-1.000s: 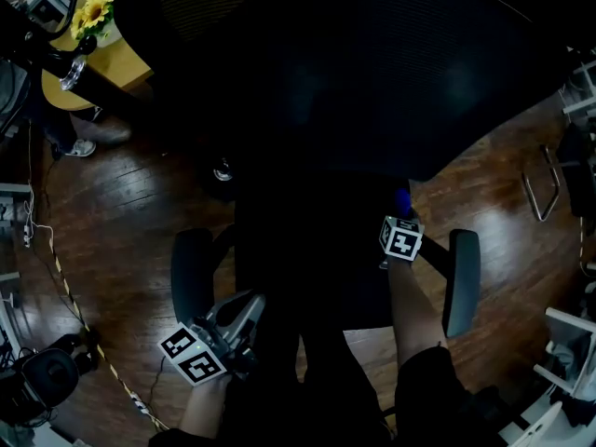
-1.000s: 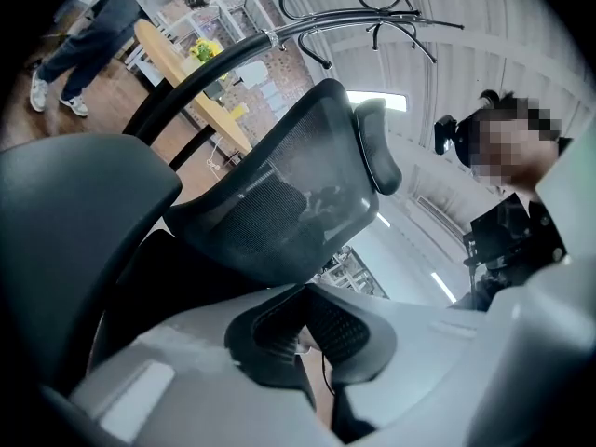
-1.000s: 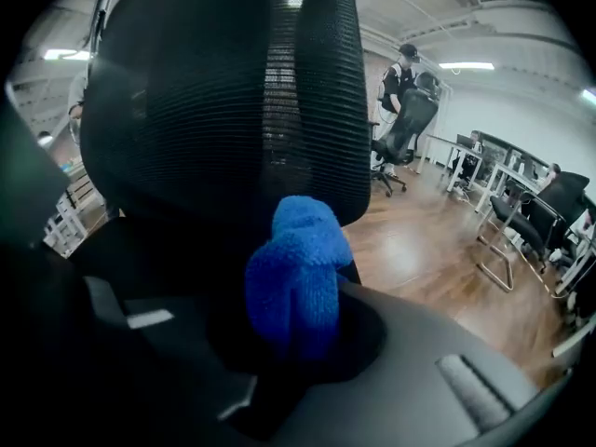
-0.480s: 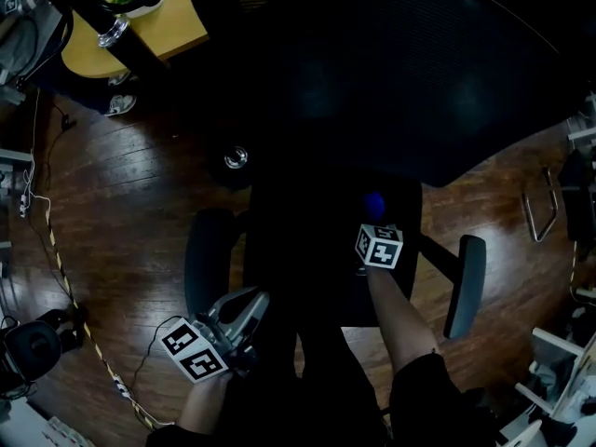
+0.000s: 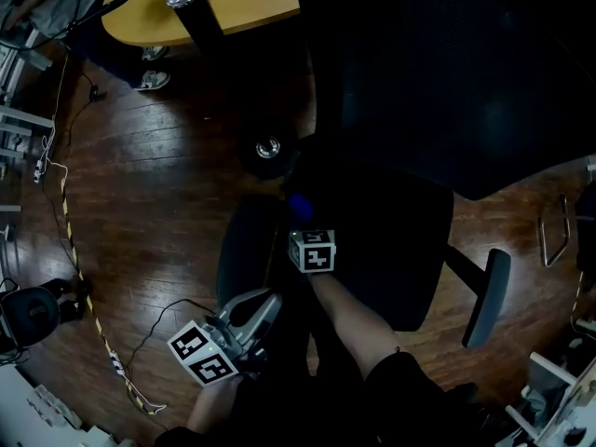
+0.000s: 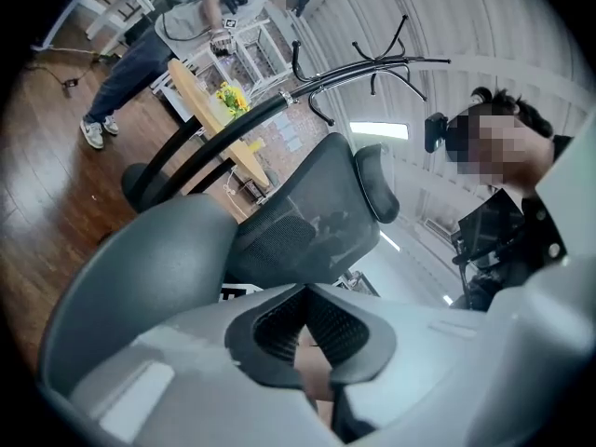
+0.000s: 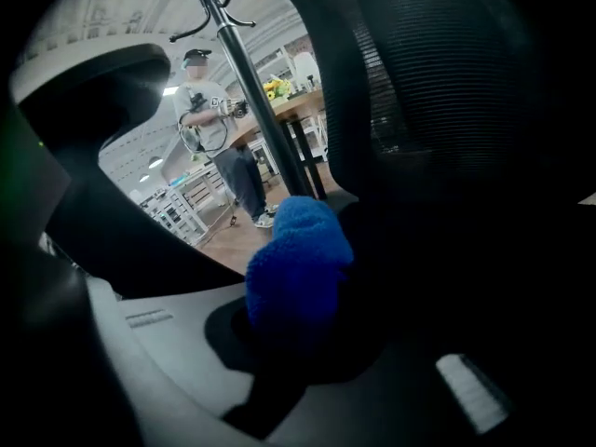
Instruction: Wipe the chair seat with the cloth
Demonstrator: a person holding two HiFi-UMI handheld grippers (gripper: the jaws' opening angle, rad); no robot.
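Observation:
The black chair seat (image 5: pixel 382 240) fills the middle of the head view, very dark. My right gripper (image 5: pixel 300 216) is shut on a bunched blue cloth (image 5: pixel 299 205) and holds it at the seat's left edge, beside the left armrest (image 5: pixel 244 250). In the right gripper view the cloth (image 7: pixel 294 266) sticks out of the jaws, with the mesh backrest (image 7: pixel 438 91) close behind. My left gripper (image 5: pixel 264 300) hangs low at the front left, off the seat, shut with nothing in it (image 6: pixel 303 322).
The mesh backrest (image 5: pixel 447 73) rises at the upper right; the right armrest (image 5: pixel 488 296) stands at the right. A wooden table (image 5: pixel 219 3) and a coat-stand pole (image 7: pixel 250 91) stand beyond the chair. A caster (image 5: pixel 268 145) and cables (image 5: pixel 70 250) lie on the wood floor. A person (image 7: pixel 209 110) stands far off.
My right gripper has carried the blue cloth leftward across the seat, from its right side to its left edge. The left gripper has stayed low at the front left.

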